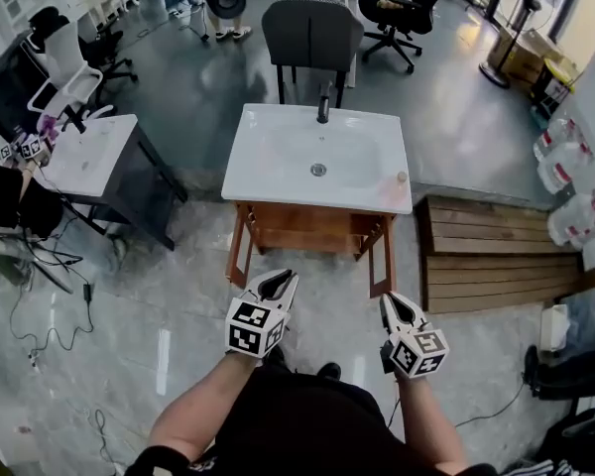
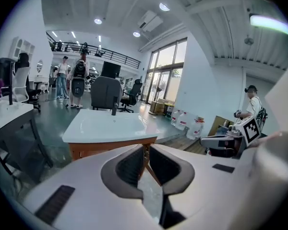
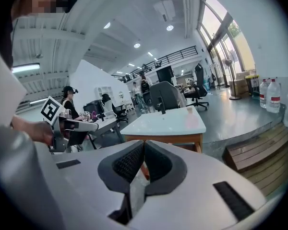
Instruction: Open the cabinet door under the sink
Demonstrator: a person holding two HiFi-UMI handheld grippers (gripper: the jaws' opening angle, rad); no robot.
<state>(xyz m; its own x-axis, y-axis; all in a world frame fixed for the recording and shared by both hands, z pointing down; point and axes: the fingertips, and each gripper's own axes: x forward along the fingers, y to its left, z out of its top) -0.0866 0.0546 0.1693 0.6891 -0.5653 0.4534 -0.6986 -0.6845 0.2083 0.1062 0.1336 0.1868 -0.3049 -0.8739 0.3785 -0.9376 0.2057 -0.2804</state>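
A white sink (image 1: 278,167) with a black faucet (image 1: 323,102) sits on a wooden cabinet (image 1: 307,221). Its two doors, left (image 1: 240,246) and right (image 1: 387,258), stand swung out toward me. My left gripper (image 1: 283,281) hangs in front of the cabinet, apart from it, its jaws a narrow slit with nothing between them. My right gripper (image 1: 391,301) is beside it, shut and empty. In the left gripper view the left gripper (image 2: 146,147) points at the sink (image 2: 110,123). In the right gripper view the right gripper (image 3: 144,145) points at the sink (image 3: 168,121).
A second white basin on a dark stand (image 1: 89,152) is at the left, with cables (image 1: 50,296) on the floor below it. A grey chair (image 1: 312,33) stands behind the sink. A wooden platform (image 1: 496,256) and water jugs (image 1: 565,157) are at the right.
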